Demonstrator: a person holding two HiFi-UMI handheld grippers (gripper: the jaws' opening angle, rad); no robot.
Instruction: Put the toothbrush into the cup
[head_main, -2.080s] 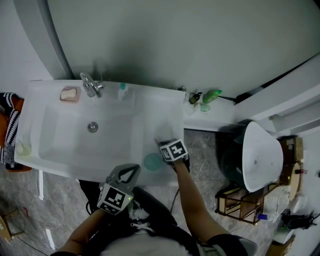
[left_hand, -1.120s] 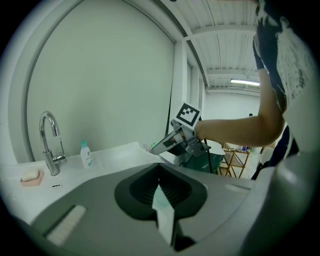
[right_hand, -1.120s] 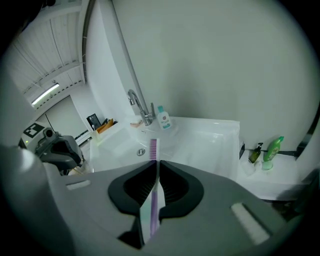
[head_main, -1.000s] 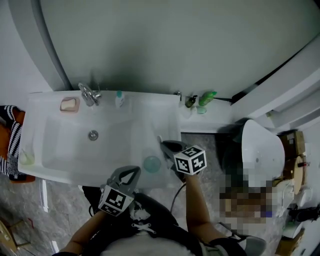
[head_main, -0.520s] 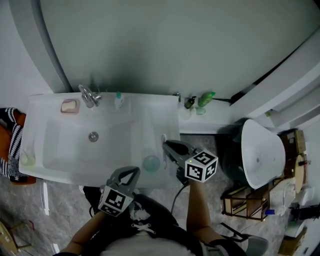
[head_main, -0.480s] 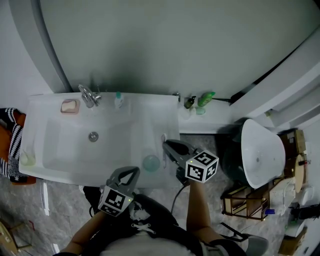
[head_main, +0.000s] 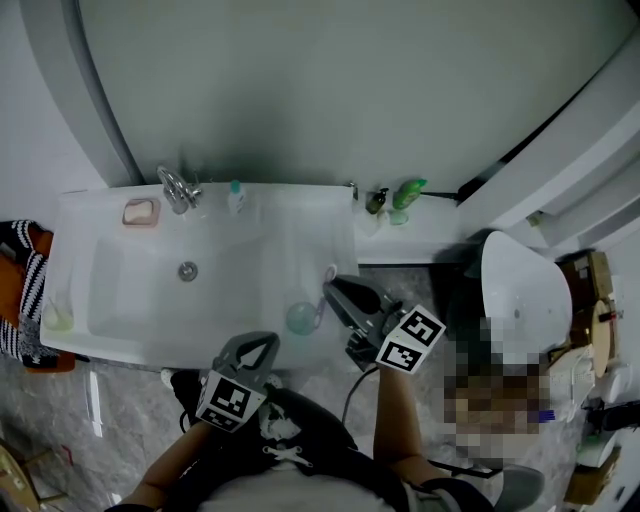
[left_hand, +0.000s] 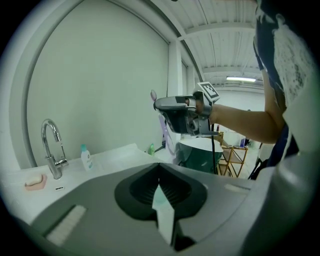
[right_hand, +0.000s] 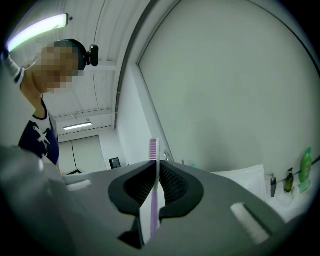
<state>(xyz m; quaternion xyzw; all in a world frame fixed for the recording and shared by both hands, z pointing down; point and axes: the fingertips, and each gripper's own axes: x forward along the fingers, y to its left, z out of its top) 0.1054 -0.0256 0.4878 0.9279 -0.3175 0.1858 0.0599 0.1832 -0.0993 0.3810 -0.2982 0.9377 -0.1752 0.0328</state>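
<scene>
One toothbrush (right_hand: 154, 200) upright, clamped in the right gripper (right_hand: 157, 162), near the cup (head_main: 300, 317).

Toothbrush (right_hand: 154, 185): lilac handle, purple bristles.
Cup (head_main: 301, 318), at the sink's front edge: translucent teal.
Sink (head_main: 110, 300): white.
Soap (head_main: 140, 211), back left corner: pink.
Bottle (head_main: 237, 197), back edge: white, teal cap.
Left gripper (left_hand: 159, 167) and right gripper (right_hand: 156, 164): grey, with black pads and black-and-white square markers.

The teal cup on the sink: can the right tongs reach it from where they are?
Probably yes. The right tongs, gripping the toothbrush, hover close to the cup, and nothing stands between them.
</scene>
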